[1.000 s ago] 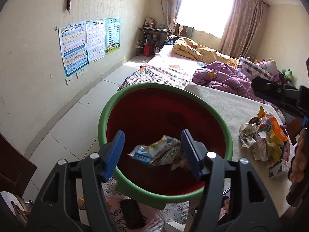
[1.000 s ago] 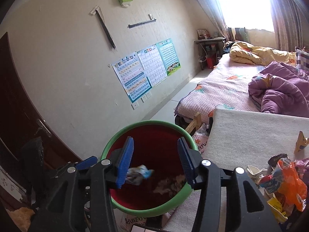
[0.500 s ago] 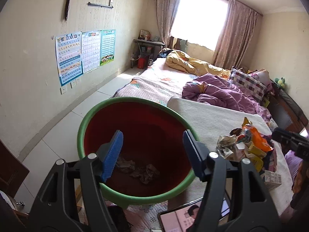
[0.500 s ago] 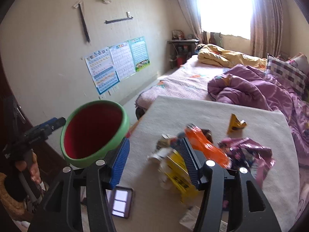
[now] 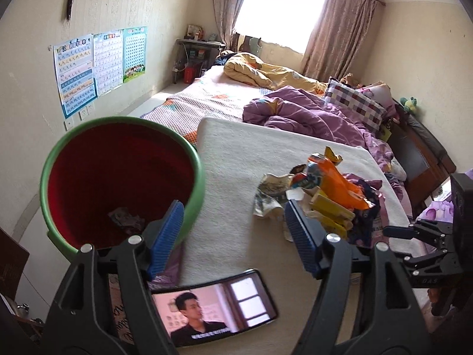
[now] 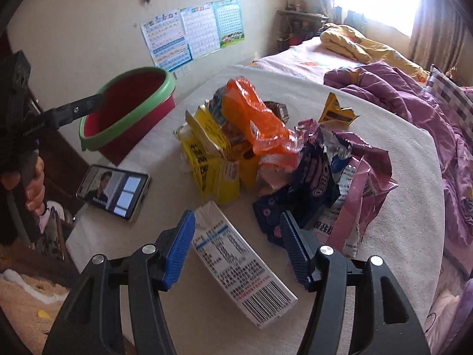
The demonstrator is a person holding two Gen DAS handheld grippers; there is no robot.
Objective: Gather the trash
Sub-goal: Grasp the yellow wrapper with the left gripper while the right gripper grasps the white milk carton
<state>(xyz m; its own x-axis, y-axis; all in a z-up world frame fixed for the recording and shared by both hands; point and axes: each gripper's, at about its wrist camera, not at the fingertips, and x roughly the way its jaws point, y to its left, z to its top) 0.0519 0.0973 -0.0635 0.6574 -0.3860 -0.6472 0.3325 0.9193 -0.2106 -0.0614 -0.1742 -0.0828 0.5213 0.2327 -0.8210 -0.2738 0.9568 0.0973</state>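
At the left of the right wrist view sits the red bin (image 6: 127,112) with its green rim, the left gripper (image 5: 233,236) beside it, jaws spread and just been opening, nothing between them. Centre frame, the wrapper pile (image 6: 266,148) lies on the white pad (image 6: 384,124). Lower centre, the right gripper (image 6: 236,248) straddles a white carton (image 6: 239,263), jaws apart, just been opening, pads not pressing it.

Left gripper (image 5: 233,236) seen w/ jaws just opening, nothing btwn; green-rimmed red bin (image 5: 195,159) at left, wrapper pile (image 5: 325,195) on cream blanket (image 5: 236,153), phone (image 5: 218,307) below.
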